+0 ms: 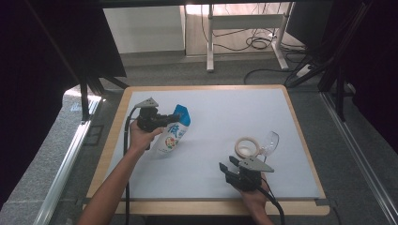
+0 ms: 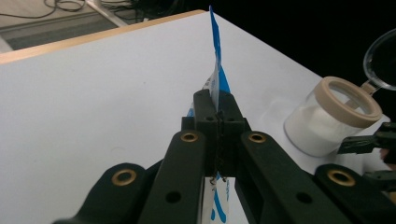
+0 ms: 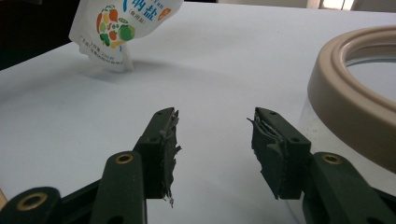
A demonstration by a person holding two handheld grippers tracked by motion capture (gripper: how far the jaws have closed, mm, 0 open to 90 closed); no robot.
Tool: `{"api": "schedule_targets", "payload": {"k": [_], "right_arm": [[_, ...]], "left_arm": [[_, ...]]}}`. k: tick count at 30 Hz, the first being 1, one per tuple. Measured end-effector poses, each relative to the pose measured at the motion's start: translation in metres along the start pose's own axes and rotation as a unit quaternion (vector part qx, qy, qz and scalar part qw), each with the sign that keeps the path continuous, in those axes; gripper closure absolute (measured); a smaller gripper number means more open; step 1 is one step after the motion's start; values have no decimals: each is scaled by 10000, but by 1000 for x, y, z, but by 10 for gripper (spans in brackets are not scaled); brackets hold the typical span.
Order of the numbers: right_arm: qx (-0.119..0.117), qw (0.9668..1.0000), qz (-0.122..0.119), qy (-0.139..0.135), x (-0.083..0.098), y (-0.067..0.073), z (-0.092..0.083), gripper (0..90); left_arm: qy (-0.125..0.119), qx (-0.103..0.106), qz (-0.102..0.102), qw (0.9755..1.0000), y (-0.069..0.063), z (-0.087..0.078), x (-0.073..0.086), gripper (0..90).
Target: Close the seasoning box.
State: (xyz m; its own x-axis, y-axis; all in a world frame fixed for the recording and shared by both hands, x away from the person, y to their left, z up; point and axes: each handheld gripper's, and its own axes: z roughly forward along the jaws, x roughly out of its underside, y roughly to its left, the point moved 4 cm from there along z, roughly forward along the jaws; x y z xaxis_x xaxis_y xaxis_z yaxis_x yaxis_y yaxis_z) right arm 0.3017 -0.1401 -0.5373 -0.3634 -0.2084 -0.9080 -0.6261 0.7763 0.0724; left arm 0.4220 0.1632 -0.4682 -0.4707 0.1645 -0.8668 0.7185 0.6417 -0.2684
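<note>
On the left of the white worktop [image 1: 211, 140], the left gripper [image 1: 176, 117] pinches the blue top edge of a salt pouch [image 1: 172, 133], whose lower end rests on the worktop. Farther right, the right gripper [image 1: 228, 165] hovers with jaws spread and empty, just beside an open jar [image 1: 246, 146].

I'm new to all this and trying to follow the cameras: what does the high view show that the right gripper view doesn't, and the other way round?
High view: the left gripper shut on the blue-and-white pouch, a forearm, and the floor beyond the table.

Right gripper view: close up, the right gripper with jaws apart, nothing between them, their pads worn ragged.

Both: the pouch, the white tabletop and the beige-rimmed jar.
</note>
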Motion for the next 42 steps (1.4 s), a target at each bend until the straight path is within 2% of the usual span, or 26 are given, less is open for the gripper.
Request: {"api": "schedule_targets", "payload": {"k": [3, 6, 11, 22, 31, 34, 39, 42], "right_arm": [[10, 10000, 13, -17, -1, -1, -1, 504], [20, 10000, 12, -35, -2, -1, -2, 503], [24, 10000, 23, -55, -3, -2, -3, 503], [33, 9999, 35, -114, -6, -2, -6, 500], [37, 9999, 39, -149, -7, -3, -7, 498], [39, 9999, 56, -138, -7, -3, -6, 494], [39, 9999, 63, -147, -8, -2, -6, 493], [44, 9999, 62, -149, -8, -2, -7, 493]], "left_arm": [[-63, -31, -31, 10000, 3, -7, 3, 899], [-87, -210, 60, 9997, 4, -14, 5, 898], [-121, -303, 79, 9994, 5, -25, 12, 897], [-292, -364, -105, 9989, 11, -46, 25, 889], [-405, -471, -151, 9980, 13, -63, 36, 875], [-436, -480, -186, 9977, 14, -67, 40, 864], [-458, -456, -129, 9978, 11, -68, 42, 817], [-477, -451, -83, 9978, 9, -68, 42, 744]]}}
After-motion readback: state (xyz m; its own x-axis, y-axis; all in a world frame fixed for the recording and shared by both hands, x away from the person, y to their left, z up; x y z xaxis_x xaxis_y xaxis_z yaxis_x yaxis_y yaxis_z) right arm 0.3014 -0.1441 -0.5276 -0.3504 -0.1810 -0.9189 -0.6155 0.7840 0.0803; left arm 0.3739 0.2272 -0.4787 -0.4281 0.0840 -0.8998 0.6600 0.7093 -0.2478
